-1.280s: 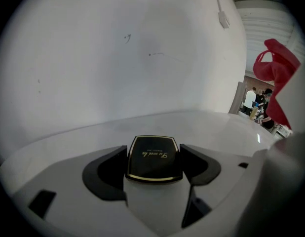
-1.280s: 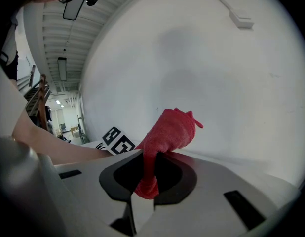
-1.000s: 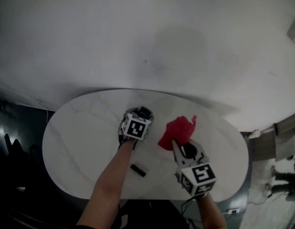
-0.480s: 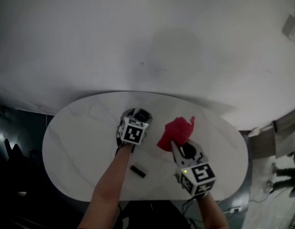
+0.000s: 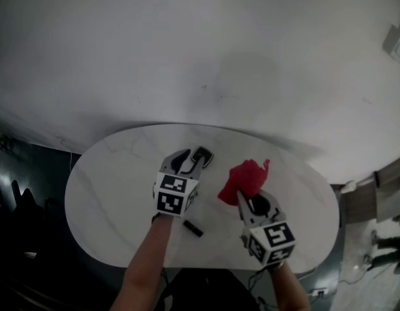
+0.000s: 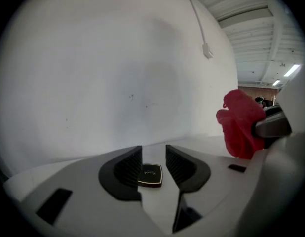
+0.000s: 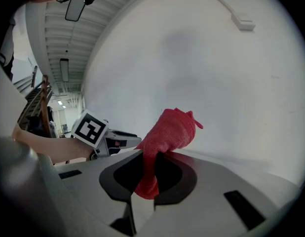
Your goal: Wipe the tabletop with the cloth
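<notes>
A red cloth [image 5: 246, 179] is bunched up over the right half of the white marble tabletop [image 5: 109, 180]. My right gripper [image 5: 249, 201] is shut on the cloth's lower end [image 7: 170, 130], and the rest stands up above the jaws. My left gripper [image 5: 190, 162] is left of it, its jaws closing around a small flat black case with a gold rim [image 6: 150, 175]. The case lies on the table between the pads [image 6: 128, 169], and a thin gap shows on its right side. The cloth [image 6: 240, 125] also shows at the right of the left gripper view.
A small black oblong piece [image 5: 192, 229] lies on the table near its front edge, by the left forearm. The oval table stands against a plain white wall. Dark floor lies to the left and a lit room to the far right.
My left gripper has pulled back toward the front edge and left, and its jaws have narrowed around the black case. The right gripper with the cloth has barely shifted.
</notes>
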Demonstrator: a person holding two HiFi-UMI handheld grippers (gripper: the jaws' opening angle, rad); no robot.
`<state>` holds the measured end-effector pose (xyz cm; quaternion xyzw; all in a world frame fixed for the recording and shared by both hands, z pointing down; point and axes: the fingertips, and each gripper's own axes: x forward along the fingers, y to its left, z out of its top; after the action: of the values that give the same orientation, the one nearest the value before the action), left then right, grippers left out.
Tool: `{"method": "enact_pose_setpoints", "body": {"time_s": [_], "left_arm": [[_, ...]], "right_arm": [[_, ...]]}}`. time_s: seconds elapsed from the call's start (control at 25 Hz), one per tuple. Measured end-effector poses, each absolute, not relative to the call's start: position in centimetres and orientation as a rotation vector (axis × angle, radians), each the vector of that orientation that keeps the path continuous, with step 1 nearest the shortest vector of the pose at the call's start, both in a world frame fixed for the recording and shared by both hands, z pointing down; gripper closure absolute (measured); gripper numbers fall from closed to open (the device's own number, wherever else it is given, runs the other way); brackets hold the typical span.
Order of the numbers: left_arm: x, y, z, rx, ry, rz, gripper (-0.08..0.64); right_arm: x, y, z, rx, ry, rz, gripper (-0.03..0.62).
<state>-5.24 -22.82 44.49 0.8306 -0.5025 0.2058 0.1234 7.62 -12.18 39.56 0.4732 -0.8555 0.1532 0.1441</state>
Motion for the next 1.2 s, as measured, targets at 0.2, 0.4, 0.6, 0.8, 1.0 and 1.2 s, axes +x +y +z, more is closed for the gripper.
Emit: {"method": "enact_pose_setpoints", "body": {"time_s": [0.2,0.4,0.6,0.8,1.0,1.2], "left_arm": [[-6.2,-20.1,41.2,2.443,-1.532,0.48,0.485],[-7.5,-17.4,39.4,2.449,-1.559,0.422,0.54],[-8.9,-14.8,38.5,2.438,-1.607,0.388,0.557],[-9.2,-12.4,37.8,2.428,-1.63,0.318,0.558],[-9.3,-10.3,37.7,2.419,-1.639,0.277,0.558],[-9.5,-9.2,37.4,2.409,-1.654,0.254,0.558]], "right_arm": [[7.5,-11.7,39.4,1.353,-2.463,0.444,0.546],[7.0,-11.9,38.9,1.373,-2.524,0.411,0.546],[7.2,-11.2,38.5,1.377,-2.519,0.391,0.546],[7.3,-10.2,38.4,1.362,-2.509,0.389,0.546],[7.3,-9.4,37.9,1.379,-2.524,0.383,0.546],[7.2,-8.7,37.2,1.385,-2.554,0.344,0.546]]}}
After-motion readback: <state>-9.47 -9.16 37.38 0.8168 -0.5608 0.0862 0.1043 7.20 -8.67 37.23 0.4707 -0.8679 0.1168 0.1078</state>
